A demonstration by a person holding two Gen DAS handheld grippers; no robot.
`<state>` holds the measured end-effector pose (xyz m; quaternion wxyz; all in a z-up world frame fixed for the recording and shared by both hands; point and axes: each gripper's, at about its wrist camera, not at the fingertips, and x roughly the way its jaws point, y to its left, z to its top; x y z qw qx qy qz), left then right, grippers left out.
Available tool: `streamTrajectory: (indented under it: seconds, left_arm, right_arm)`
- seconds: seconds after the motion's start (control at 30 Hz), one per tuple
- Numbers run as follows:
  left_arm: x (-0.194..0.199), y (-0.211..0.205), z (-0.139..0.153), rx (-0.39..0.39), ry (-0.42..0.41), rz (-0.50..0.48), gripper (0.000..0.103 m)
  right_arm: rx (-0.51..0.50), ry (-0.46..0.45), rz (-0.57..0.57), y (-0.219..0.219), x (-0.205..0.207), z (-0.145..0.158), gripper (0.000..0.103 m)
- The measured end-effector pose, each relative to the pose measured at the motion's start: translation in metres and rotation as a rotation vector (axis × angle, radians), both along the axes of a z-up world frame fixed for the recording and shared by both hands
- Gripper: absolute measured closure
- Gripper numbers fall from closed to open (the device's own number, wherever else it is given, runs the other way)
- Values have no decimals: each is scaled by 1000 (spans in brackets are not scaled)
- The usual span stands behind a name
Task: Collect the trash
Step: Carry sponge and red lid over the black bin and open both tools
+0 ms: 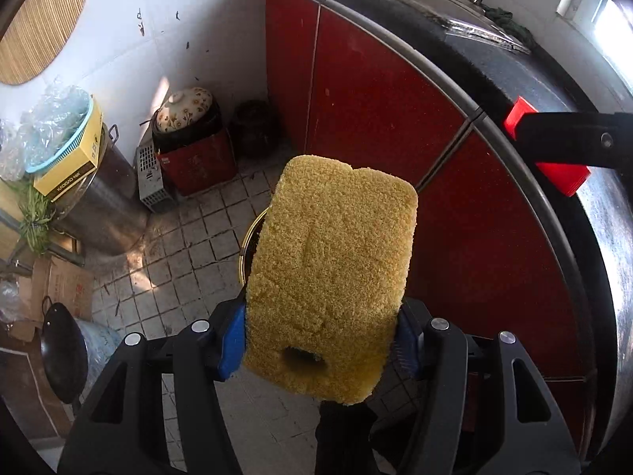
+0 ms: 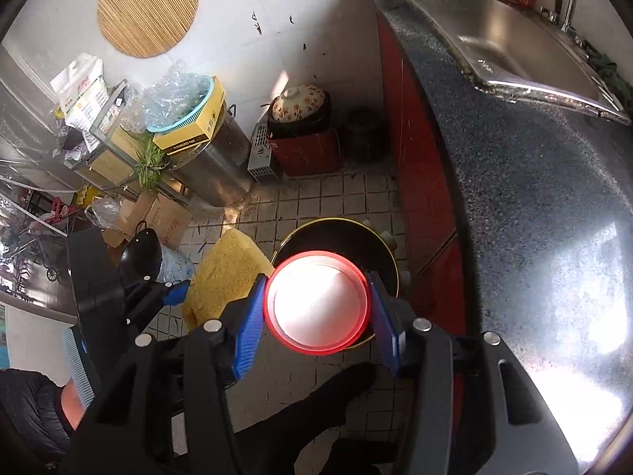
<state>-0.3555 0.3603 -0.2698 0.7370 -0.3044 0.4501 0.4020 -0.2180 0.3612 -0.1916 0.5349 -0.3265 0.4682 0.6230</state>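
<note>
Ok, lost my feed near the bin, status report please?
Left gripper shut on yellow sponge. Right gripper shut on red-rimmed cup. Both above the open black bin on the floor by the red cabinets. Nothing in the way.

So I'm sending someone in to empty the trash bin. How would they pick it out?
Start at the red cabinets under the dark speckled counter. At their foot, on the tiled floor, stands a round black bin with a thin gold rim. Unlike the steel pot by the wall, it is dark inside and open-topped.
</note>
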Motion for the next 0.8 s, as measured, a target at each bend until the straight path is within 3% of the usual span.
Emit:
streamTrajectory:
  seconds: [0.17, 0.37, 0.43, 0.47, 0.5, 0.8]
  left_arm:
    - [5, 17, -22, -38, -27, 10, 43]
    - [10, 29, -30, -40, -1, -8, 38]
    - [10, 32, -30, -29, 13, 5, 15]
    - [9, 33, -29, -15, 25, 14, 12]
    - [9, 33, -28, -16, 24, 11, 12]
    - [5, 32, -15, 1, 37, -10, 12]
  right_arm:
    - [-52, 6, -11, 19, 2, -25, 54]
    - [-43, -8, 7, 30, -3, -27, 53]
    - [-51, -2, 8, 34, -3, -27, 41]
    - [-47, 11, 0, 34, -1, -25, 21]
    - [-35, 21, -9, 34, 1, -23, 17]
    - [-20, 30, -14, 26, 11, -5, 17]
